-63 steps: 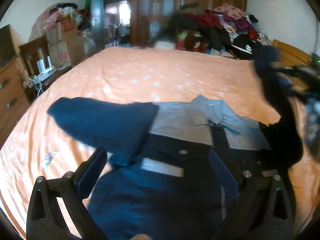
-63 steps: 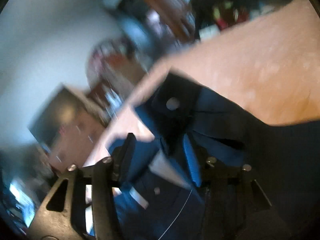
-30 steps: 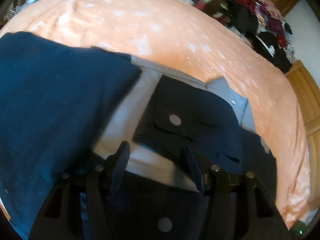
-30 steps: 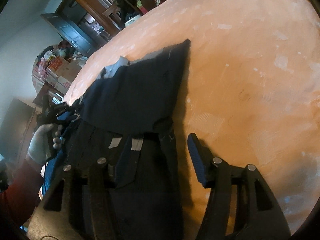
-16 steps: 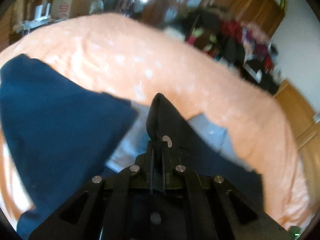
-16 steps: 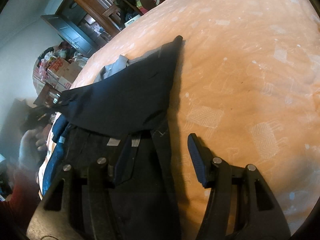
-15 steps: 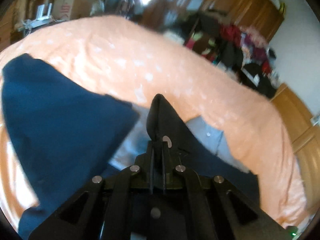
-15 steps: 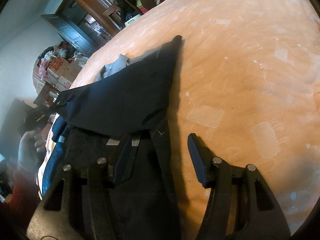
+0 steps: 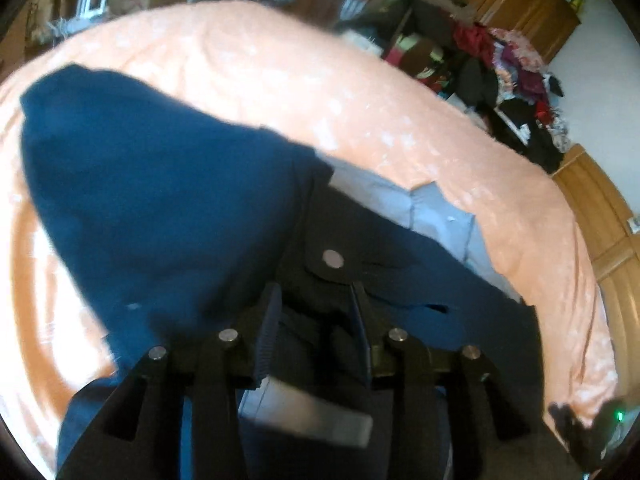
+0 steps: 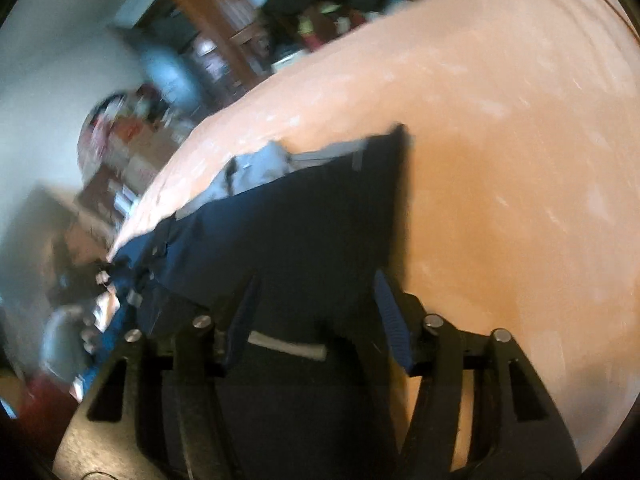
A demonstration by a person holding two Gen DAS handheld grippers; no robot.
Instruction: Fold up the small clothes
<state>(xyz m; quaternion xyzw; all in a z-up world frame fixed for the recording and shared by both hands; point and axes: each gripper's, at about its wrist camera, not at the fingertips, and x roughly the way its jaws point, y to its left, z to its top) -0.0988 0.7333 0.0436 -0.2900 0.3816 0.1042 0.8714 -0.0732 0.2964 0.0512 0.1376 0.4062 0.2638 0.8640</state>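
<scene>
On the orange bed (image 9: 400,112), the left gripper (image 9: 316,328) has let go, fingers apart over the dark jacket (image 9: 168,216); right gripper (image 10: 316,316) gapes wide above it too. Messy clothes pile (image 9: 508,72) behind.

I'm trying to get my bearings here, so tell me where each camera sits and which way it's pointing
Left wrist: on the left gripper, looking along its open fingers across the navy garment and orange bedspread toward a clothes pile.
Right wrist: on the right gripper, open, above the garment's other edge; a blurred hand shows far left.
Shared: garment, grey collar, bedspread.
</scene>
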